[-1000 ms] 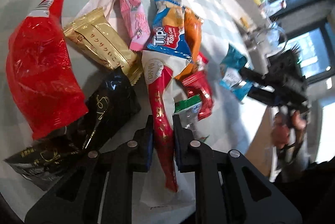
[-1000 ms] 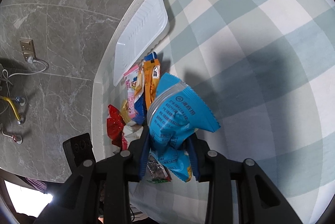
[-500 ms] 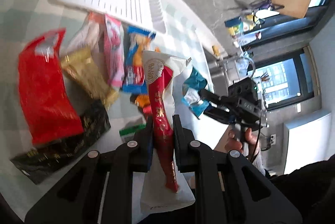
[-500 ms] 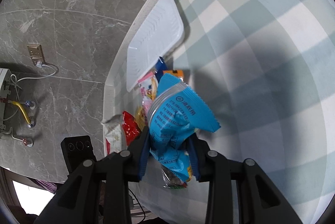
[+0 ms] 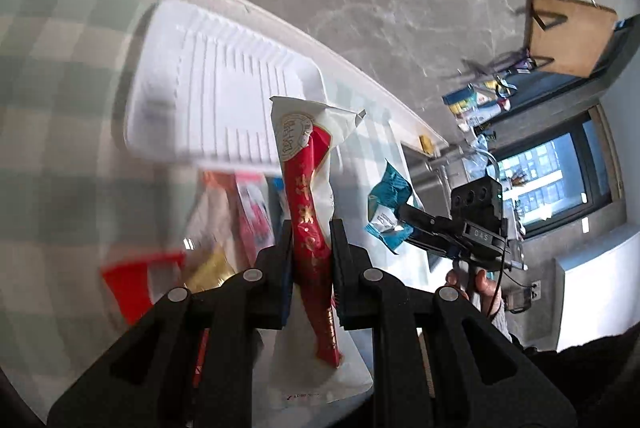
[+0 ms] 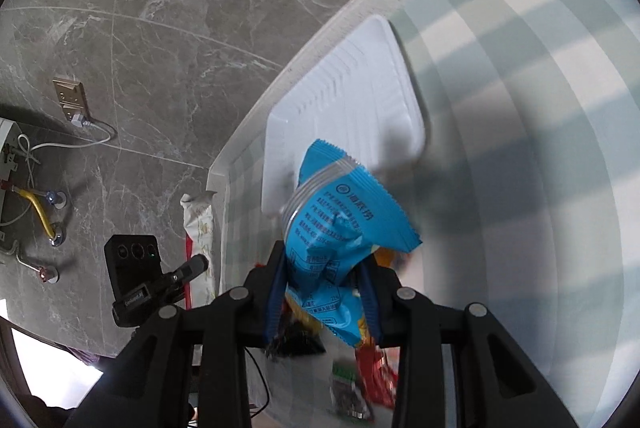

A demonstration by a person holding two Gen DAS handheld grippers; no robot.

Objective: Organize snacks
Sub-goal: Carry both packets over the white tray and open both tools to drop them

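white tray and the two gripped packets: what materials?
White tray: thin moulded plastic, by its ribbed floor and rounded rim. Red-and-white packet and blue packet: crinkly printed plastic film, slightly glossy, with crimped, zigzag-cut end seals.

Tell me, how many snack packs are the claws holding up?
2. A red-and-white pack sits in the left claw; a blue pack sits in the right claw. Others lie blurred on the table.
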